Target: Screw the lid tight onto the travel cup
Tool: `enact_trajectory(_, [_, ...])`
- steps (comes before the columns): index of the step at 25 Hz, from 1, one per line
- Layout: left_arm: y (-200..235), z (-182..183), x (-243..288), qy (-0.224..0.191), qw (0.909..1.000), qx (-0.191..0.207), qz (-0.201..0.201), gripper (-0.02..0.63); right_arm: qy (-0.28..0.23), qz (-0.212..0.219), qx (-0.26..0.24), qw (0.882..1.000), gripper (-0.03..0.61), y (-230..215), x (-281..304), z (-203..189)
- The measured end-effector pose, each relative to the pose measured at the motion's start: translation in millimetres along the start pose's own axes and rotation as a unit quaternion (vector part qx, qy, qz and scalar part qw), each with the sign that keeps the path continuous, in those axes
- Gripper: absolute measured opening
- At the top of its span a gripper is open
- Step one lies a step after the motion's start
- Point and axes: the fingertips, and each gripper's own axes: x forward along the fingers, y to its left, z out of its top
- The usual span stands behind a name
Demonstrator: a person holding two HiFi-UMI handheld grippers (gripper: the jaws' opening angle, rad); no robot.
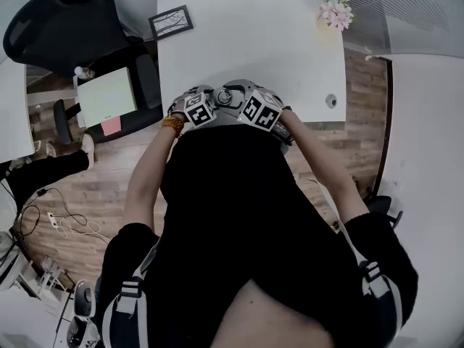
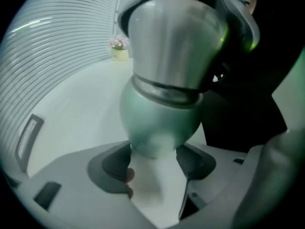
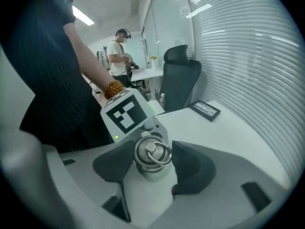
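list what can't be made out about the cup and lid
- How far the lid is screwed on: the seam is hidden behind the lid in the right gripper view and behind the cup body in the left gripper view.
- Cup in head view: mostly covered by marker cubes.

The white tabletop [image 1: 254, 49] bears a framed picture [image 1: 171, 22] at its far left corner. Potted flowers [image 1: 336, 11] stand at its far right corner.

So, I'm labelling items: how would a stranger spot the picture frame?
Start at the white table before the person and go to its far left corner, nearest the black office chair. The picture frame lies there: a dark-rimmed rectangle, unlike the pink flowers at the far right corner.
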Motion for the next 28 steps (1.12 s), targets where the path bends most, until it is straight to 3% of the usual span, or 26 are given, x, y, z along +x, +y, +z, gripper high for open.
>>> enact_trajectory(2, [0,-3,-1,0.05,0.9963,0.06,-0.037,0.307,0.02,0.048,-0.052,0.997,0.25,3,1,0])
enact_trajectory(4, [3,-4,-1,0.094,0.9857,0.118,-0.075,0.307,0.041,0.089,-0.108,0.989,0.252,4,3,-1])
enact_trajectory(6, [4,-4,-3,0.108,0.9791,0.136,-0.105,0.307,0.055,0.108,-0.143,0.982,0.25,2,5,0])
enact_trajectory(8, [3,-3,-5,0.098,0.9811,0.125,-0.111,0.308,0.053,0.106,-0.146,0.982,0.252,1,5,2])
enact_trajectory(10, [2,-2,-7,0.07,0.9885,0.101,-0.089,0.31,0.033,0.084,-0.121,0.989,0.26,0,2,3])
enact_trajectory(12, [2,-2,-8,0.029,0.9959,0.068,-0.052,0.31,-0.002,0.054,-0.06,0.997,0.307,-1,-1,4])
enact_trajectory(14, [-2,0,-14,-0.019,0.9992,0.027,-0.021,0.31,-0.029,0.024,0.014,0.999,0.313,0,-5,3])
enact_trajectory(16, [-3,6,-24,-0.064,0.9979,-0.005,0.008,0.311,-0.035,-0.006,0.059,0.998,0.311,1,-7,1])
enact_trajectory(18, [-2,14,-29,-0.094,0.9947,-0.016,0.039,0.311,-0.028,-0.037,0.065,0.997,0.306,1,-6,-2])
enact_trajectory(20, [-2,17,-27,-0.108,0.9926,-0.017,0.053,0.309,-0.023,-0.055,0.058,0.997,0.246,-2,-4,-4])
enact_trajectory(23, [-2,13,-24,-0.099,0.9943,0.008,0.039,0.303,-0.006,-0.026,0.018,0.999,0.244,1,2,-4])
enact_trajectory(25, [-1,11,-24,-0.073,0.996,0.051,0.012,0.302,0.02,0.017,-0.051,0.998,0.244,5,5,-2])
enact_trajectory(28, [1,8,-27,-0.022,0.9898,0.134,-0.045,0.302,0.064,0.088,-0.155,0.982,0.244,10,7,0])
